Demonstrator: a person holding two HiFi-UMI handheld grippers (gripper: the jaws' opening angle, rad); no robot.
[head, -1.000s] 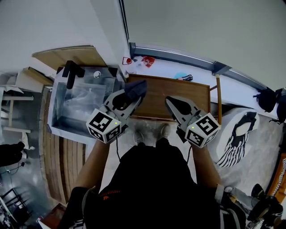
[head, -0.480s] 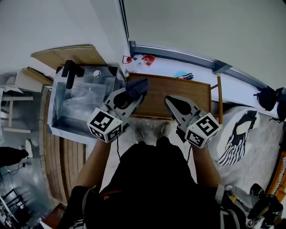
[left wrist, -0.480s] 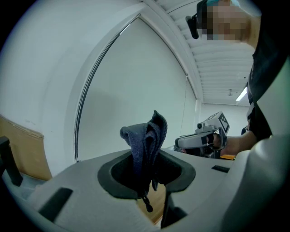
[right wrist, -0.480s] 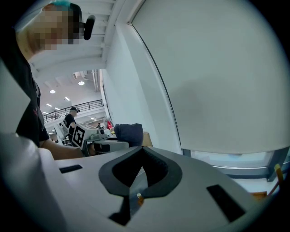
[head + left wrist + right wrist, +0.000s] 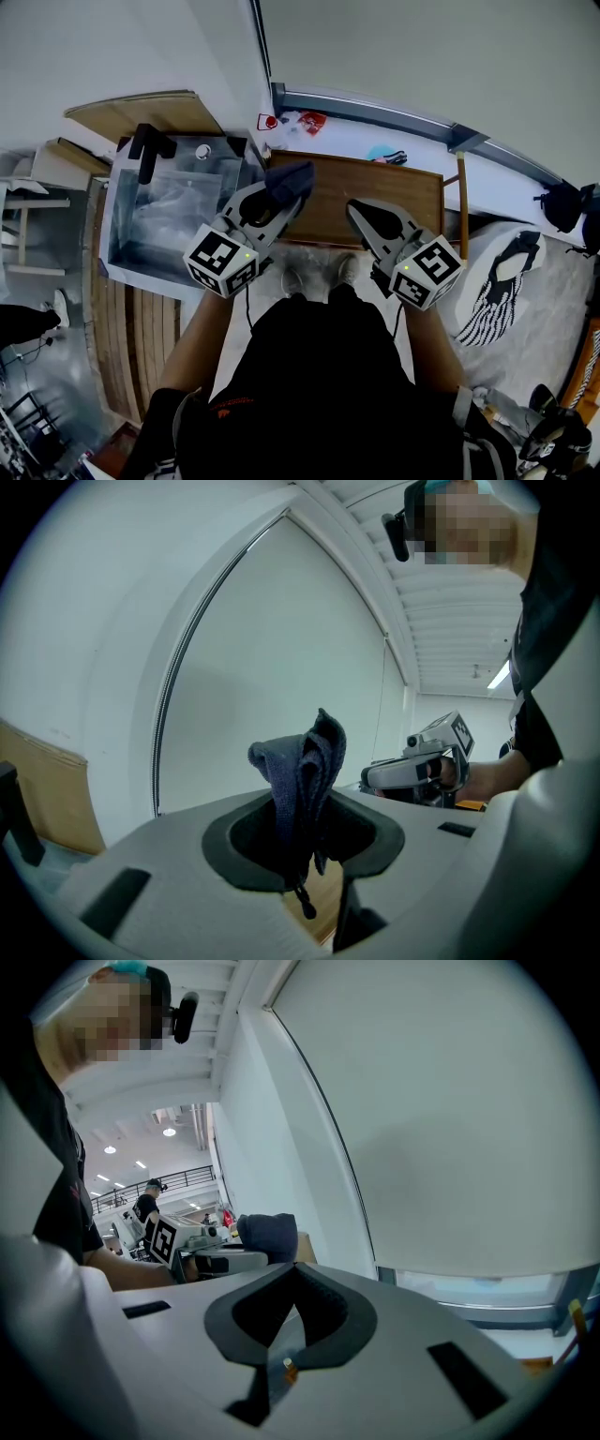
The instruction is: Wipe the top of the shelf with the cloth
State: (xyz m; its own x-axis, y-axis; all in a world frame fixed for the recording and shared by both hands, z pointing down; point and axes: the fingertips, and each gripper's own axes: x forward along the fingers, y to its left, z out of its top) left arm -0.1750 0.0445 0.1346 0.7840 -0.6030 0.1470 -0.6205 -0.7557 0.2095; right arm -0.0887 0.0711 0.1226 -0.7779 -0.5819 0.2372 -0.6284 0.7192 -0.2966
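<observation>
The brown wooden shelf top [image 5: 384,192] lies in front of me, under the window. My left gripper [image 5: 284,195] hovers over its left end, shut on a dark blue-grey cloth [image 5: 291,178]. In the left gripper view the cloth [image 5: 302,761] stands bunched up out of the closed jaws of the left gripper [image 5: 302,808]. My right gripper [image 5: 358,213] is held over the shelf's front edge near the middle, shut with nothing in it. The right gripper [image 5: 293,1274] shows its jaws pressed together, and the cloth [image 5: 267,1237] is seen off to its left.
A clear plastic bin [image 5: 131,234] with a black tool [image 5: 150,153] on its rim stands left of the shelf. Small red [image 5: 310,122] and blue [image 5: 382,155] items lie on the white sill behind. A patterned rug [image 5: 502,281] lies to the right, wooden boards [image 5: 141,112] at the back left.
Almost nothing has moved. Both grippers hold their places over the shelf, the left one with the cloth shifted very slightly forward.
</observation>
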